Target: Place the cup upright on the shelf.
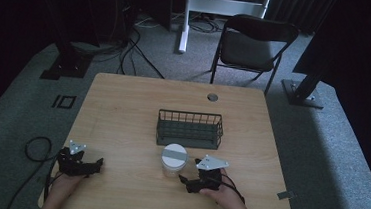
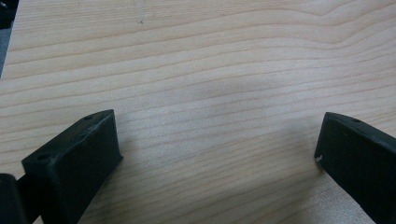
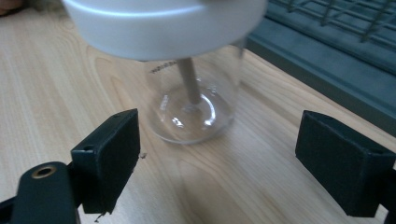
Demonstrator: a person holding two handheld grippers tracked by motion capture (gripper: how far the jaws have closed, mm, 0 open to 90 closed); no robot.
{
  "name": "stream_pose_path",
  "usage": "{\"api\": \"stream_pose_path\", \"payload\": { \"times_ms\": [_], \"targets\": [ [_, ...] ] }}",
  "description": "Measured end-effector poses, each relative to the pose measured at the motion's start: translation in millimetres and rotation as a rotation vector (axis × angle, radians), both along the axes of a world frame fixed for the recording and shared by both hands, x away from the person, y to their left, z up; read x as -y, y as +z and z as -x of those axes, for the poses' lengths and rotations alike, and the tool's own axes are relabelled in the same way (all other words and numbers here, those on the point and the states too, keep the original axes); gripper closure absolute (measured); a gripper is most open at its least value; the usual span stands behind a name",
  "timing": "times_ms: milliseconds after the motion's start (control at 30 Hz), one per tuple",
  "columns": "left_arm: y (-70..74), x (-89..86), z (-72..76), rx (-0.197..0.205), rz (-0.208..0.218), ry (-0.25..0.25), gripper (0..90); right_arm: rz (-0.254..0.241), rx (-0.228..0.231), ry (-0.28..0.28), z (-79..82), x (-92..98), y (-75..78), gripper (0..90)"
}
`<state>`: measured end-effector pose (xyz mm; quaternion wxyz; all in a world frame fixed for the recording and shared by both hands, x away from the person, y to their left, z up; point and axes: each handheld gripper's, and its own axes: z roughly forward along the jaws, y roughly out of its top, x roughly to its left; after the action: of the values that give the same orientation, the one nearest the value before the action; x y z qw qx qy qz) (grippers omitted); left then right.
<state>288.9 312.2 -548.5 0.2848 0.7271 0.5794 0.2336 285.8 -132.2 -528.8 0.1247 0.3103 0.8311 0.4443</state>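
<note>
- A clear glass jar with a white lid (image 1: pixel 174 160) stands upright on the pale wooden desk (image 1: pixel 122 114), just in front of a dark wire basket (image 1: pixel 189 129).
- The right claw (image 1: pixel 183 180) sits low beside the jar, its jaws spread wide apart and pointed at it, not touching the glass.
- The left claw (image 1: pixel 99 164) rests well away at the desk's near left edge, its jaws parted over bare wood, holding nothing.
</note>
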Motion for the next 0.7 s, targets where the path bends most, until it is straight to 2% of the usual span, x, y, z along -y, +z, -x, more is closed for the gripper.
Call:
{"api": "stream_pose_path", "payload": {
  "times_ms": [367, 533, 633, 700],
  "targets": [
    [0.0, 0.0, 0.0, 0.0, 0.0, 0.0, 0.1, -0.027, 0.026, 0.034, -1.4, -21.0, 3.4, 13.7],
    [0.0, 0.0, 0.0, 0.0, 0.0, 0.0, 0.1, -0.045, 0.027, 0.031, -3.2, -26.7, 1.2, 13.8],
    [0.0, 0.0, 0.0, 0.0, 0.0, 0.0, 0.1, -0.051, 0.051, 0.023, -3.8, -29.6, 0.1, 14.9],
    [0.0, 0.0, 0.0, 0.0, 0.0, 0.0, 0.1, -0.063, 0.05, 0.017, -4.0, -31.8, -0.7, 15.0]
  ]
}}
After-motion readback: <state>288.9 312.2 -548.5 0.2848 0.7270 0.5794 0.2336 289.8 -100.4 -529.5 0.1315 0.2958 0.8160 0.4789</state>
